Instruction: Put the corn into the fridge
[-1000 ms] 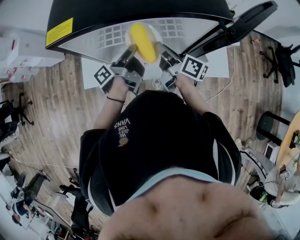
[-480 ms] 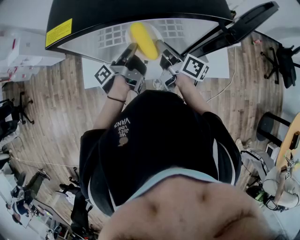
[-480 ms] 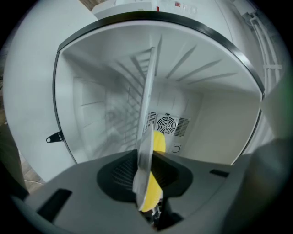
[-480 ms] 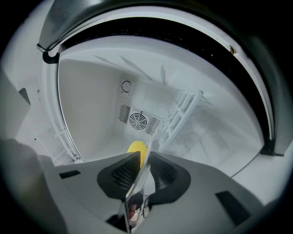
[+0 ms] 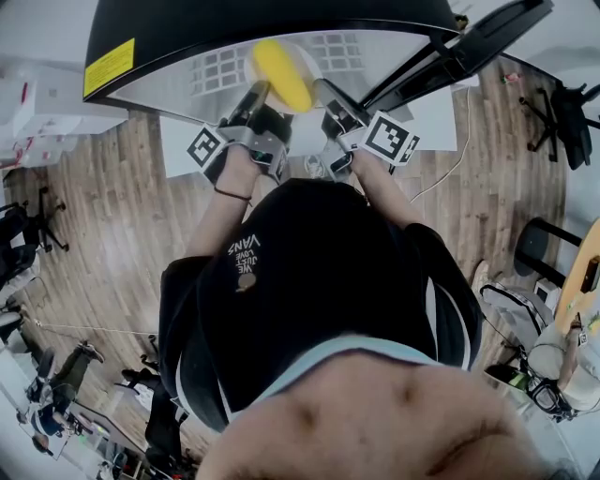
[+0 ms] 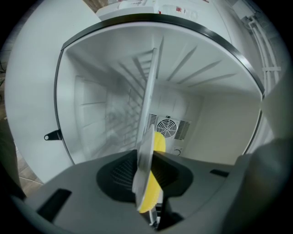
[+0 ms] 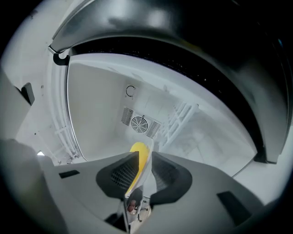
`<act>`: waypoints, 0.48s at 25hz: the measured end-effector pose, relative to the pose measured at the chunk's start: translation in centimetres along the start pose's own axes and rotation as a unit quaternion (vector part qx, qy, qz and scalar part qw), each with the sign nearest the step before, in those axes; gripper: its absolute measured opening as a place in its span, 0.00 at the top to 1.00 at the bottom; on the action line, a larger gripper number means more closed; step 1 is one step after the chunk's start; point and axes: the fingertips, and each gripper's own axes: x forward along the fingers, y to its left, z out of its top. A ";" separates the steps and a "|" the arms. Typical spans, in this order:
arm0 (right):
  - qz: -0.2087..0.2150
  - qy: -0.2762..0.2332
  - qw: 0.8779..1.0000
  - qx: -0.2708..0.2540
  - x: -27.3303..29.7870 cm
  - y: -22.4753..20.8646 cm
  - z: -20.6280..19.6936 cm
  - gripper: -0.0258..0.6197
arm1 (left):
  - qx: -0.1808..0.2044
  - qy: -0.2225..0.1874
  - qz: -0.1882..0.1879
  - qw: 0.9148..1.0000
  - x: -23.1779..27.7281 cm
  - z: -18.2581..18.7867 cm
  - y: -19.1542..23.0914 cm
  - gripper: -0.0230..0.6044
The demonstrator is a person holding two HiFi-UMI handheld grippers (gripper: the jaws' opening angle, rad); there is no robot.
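Yellow, smooth and tapered, the corn (image 6: pixel 158 142) lies on a thin pale plate (image 6: pixel 144 157) inside the fridge's (image 6: pixel 215 119) matte white cavity. Our left gripper (image 6: pixel 149 171) reaches in level, its ribbed dark fingers (image 6: pixel 120 173) pinching the plate's rim. Our right gripper's (image 7: pixel 141 170) fingers (image 7: pixel 168 177) have just been opening and loosely flank the rim.

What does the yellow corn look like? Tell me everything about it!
The corn is a long, smooth, bright yellow cob lying on a white plate at the mouth of the open fridge. The left gripper clamps the plate's rim. The right gripper has its jaws around the rim, and they have just been opening.
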 end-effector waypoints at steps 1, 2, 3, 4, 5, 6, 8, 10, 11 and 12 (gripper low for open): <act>-0.002 -0.003 1.000 -0.003 -0.2 0.0 0.0 0.85 | -0.002 -0.002 -0.001 1.000 0.0 0.0 0.0 0.85; -0.007 -0.006 1.000 -0.008 -0.4 0.0 0.0 0.84 | -0.004 -0.003 -0.002 1.000 0.0 0.0 0.0 0.85; -0.011 -0.008 1.000 -0.013 -0.5 -0.1 0.0 0.84 | -0.005 -0.005 -0.003 1.000 0.0 0.1 0.0 0.85; -0.013 -0.010 1.000 -0.020 -0.7 0.0 -0.1 0.83 | -0.006 -0.006 -0.003 1.000 -0.1 0.1 0.0 0.85; -0.013 -0.012 0.999 -0.027 -0.8 0.2 -0.2 0.82 | -0.006 -0.007 -0.004 1.000 -0.1 0.1 -0.1 0.85; -0.014 -0.013 0.999 -0.035 -0.9 0.4 -0.2 0.80 | -0.007 -0.009 -0.004 1.000 -0.1 0.2 -0.1 0.85; -0.015 -0.017 0.998 -0.054 -1.1 0.8 -0.2 0.77 | -0.007 -0.012 -0.005 1.000 -0.1 0.3 -0.1 0.85; -0.014 -0.024 0.997 -0.077 -1.5 1.4 0.0 0.74 | -0.008 -0.013 -0.007 1.000 -0.1 0.3 -0.1 0.85; -0.013 -0.027 0.996 -0.089 -1.7 1.6 0.0 0.73 | -0.009 -0.014 -0.007 1.000 -0.1 0.2 -0.2 0.85; -0.012 -0.028 0.994 -0.101 -1.9 1.9 0.0 0.72 | -0.009 -0.014 -0.008 1.000 -0.1 0.2 -0.2 0.85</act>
